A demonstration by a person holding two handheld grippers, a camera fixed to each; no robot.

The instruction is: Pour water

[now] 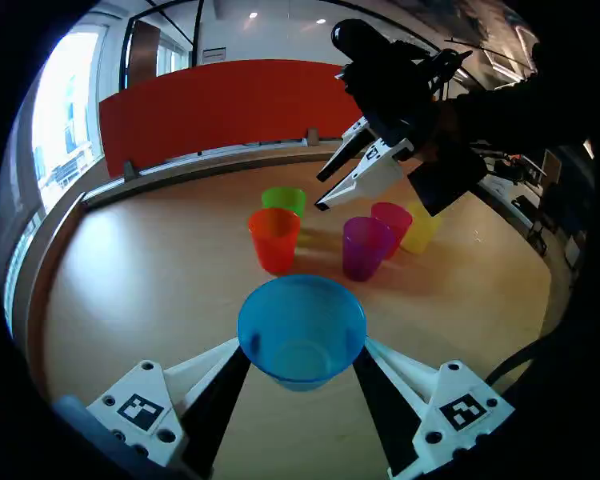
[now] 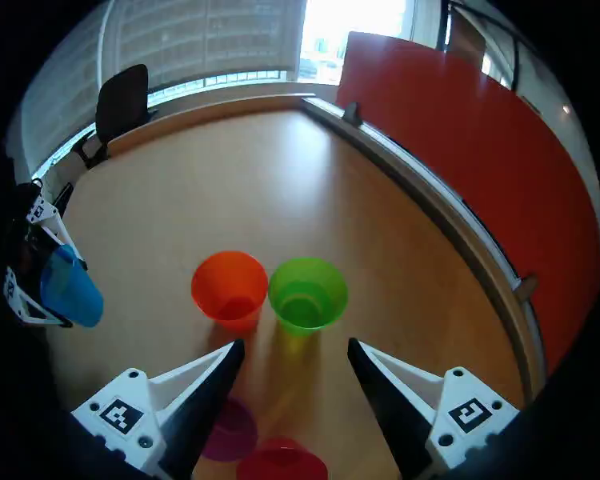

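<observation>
I count six cups in the left gripper view: one blue cup [image 1: 300, 332] at the lower centre, and in the middle one orange cup [image 1: 274, 238], one green cup [image 1: 284, 198], one purple cup [image 1: 366, 246], one pink cup [image 1: 392, 222] and one yellow cup [image 1: 422, 228]. There are two grippers, the left gripper [image 1: 302, 352] and the right gripper [image 2: 294, 344]. There is one table [image 1: 140, 280], one red partition [image 1: 220, 108] and one black chair [image 2: 122, 100].

bright daylight | windows [image 2: 344, 28] blown out | soft shadows | edges fisheye-bent, sharp centre
</observation>
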